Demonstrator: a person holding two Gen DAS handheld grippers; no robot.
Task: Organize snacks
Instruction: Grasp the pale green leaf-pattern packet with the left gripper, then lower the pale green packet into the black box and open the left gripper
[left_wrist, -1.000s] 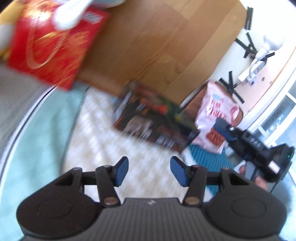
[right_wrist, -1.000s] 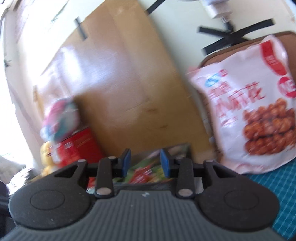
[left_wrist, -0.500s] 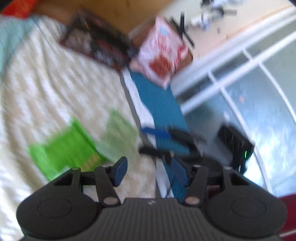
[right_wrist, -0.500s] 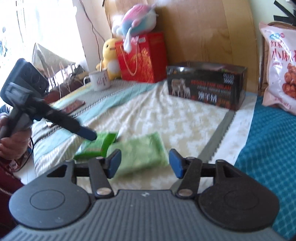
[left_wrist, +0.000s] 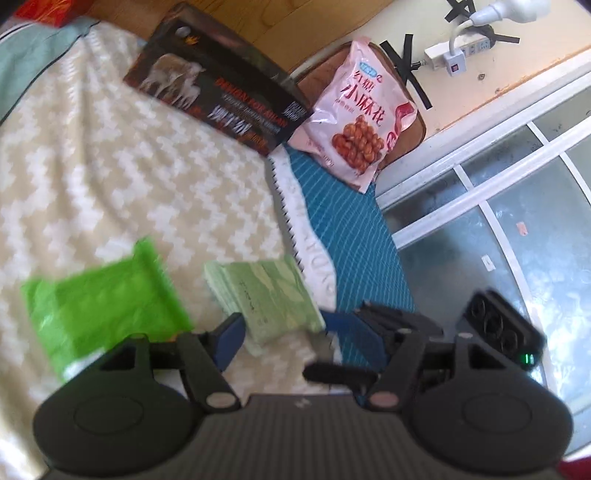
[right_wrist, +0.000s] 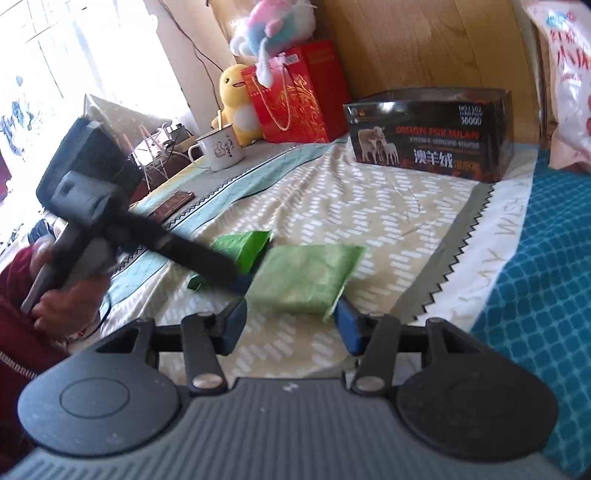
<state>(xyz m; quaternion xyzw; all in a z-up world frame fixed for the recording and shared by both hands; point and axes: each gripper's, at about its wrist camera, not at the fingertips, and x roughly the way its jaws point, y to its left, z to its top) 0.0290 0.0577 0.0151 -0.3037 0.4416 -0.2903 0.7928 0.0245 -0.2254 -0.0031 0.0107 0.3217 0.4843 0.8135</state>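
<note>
Two green snack packets lie on the patterned bed cover: a bright green one (left_wrist: 99, 310) (right_wrist: 240, 247) and a pale green one (left_wrist: 266, 295) (right_wrist: 303, 280). A pink snack bag (left_wrist: 362, 118) leans at the headboard, beside a black box (left_wrist: 221, 92) (right_wrist: 432, 140). My left gripper (left_wrist: 295, 339) is open and empty, low over the near end of the pale packet. My right gripper (right_wrist: 291, 325) is open and empty, its jaws either side of that packet's near end. In the right wrist view the left gripper (right_wrist: 221, 273) reaches in from the left, over the bright packet.
A red gift bag (right_wrist: 295, 96), plush toys (right_wrist: 236, 99) and a white mug (right_wrist: 218, 147) stand at the bed's far left. A blue patterned cloth (right_wrist: 539, 280) covers the right side. A window (left_wrist: 517, 206) lies beyond the bed edge.
Both grippers have swung down from the headboard to the green packets and moved closer to the pale one. The right gripper's jaws have opened wider.
</note>
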